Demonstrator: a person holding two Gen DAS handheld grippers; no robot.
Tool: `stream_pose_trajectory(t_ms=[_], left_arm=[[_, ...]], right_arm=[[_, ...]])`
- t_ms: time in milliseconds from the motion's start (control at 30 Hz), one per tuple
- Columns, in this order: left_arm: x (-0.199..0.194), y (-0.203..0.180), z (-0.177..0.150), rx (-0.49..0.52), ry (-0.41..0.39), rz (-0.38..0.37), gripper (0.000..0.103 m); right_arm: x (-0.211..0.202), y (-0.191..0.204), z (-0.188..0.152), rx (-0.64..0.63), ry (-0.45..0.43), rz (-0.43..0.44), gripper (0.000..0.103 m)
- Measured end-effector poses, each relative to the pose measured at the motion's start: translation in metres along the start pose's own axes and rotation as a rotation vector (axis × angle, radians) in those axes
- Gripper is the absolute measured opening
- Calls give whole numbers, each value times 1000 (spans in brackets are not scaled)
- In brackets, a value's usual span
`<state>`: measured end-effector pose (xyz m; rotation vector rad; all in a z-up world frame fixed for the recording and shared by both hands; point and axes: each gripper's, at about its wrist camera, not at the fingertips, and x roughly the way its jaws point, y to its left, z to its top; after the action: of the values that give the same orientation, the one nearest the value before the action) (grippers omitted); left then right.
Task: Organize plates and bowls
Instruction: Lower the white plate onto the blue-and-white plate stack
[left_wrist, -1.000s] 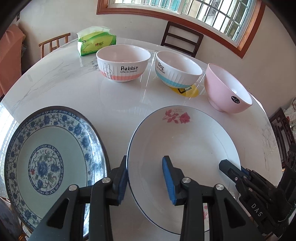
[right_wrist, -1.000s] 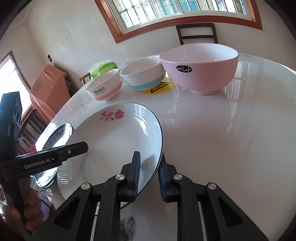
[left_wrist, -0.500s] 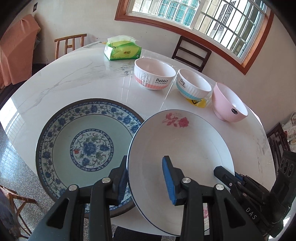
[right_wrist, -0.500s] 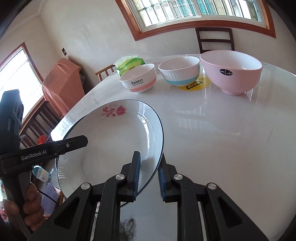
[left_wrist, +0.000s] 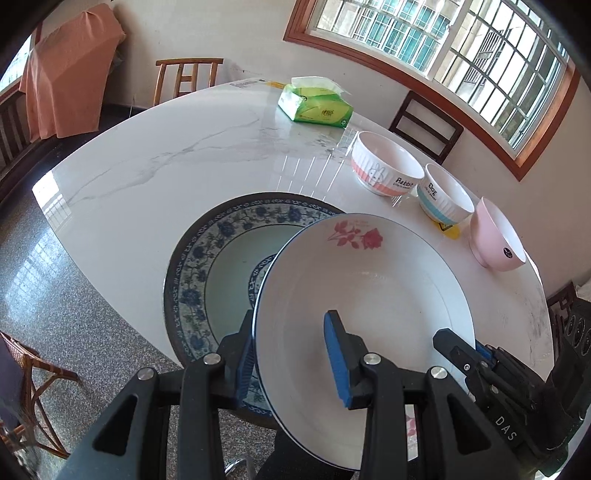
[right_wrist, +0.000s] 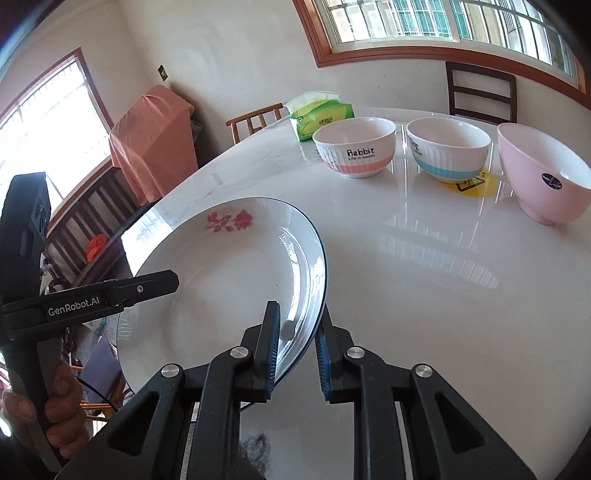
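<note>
A white plate with a red rose (left_wrist: 369, 295) is held in the air, tilted, over the right part of the blue-patterned plate (left_wrist: 207, 266) on the marble table (left_wrist: 184, 166). My left gripper (left_wrist: 291, 354) is shut on its near-left rim. My right gripper (right_wrist: 295, 347) is shut on its right rim, and the white plate also shows in the right wrist view (right_wrist: 229, 280). The Rabbit bowl (left_wrist: 386, 173), the Dog bowl (left_wrist: 443, 199) and the pink bowl (left_wrist: 496, 236) stand in a row at the far right.
A green tissue pack (left_wrist: 316, 107) lies at the table's far side. Wooden chairs (left_wrist: 188, 77) stand around the table. A yellow coaster (right_wrist: 472, 182) lies under the Dog bowl. The table edge and floor are at the near left.
Both grippers have carried the white plate up and to the left. It now overlaps the blue-patterned plate, which was beside it before.
</note>
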<state>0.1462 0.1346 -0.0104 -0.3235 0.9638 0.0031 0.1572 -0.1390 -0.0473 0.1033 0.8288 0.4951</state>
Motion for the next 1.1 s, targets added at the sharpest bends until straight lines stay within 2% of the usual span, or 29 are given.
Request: stream_pose_trajectory(t_ms=[500, 1100], left_arm=[[6, 40, 8, -74, -2, 24, 36], [11, 45, 9, -66, -14, 38, 36]], right_arm=[[32, 30, 11, -163, -29, -4, 18], [47, 32, 14, -160, -9, 7, 18]])
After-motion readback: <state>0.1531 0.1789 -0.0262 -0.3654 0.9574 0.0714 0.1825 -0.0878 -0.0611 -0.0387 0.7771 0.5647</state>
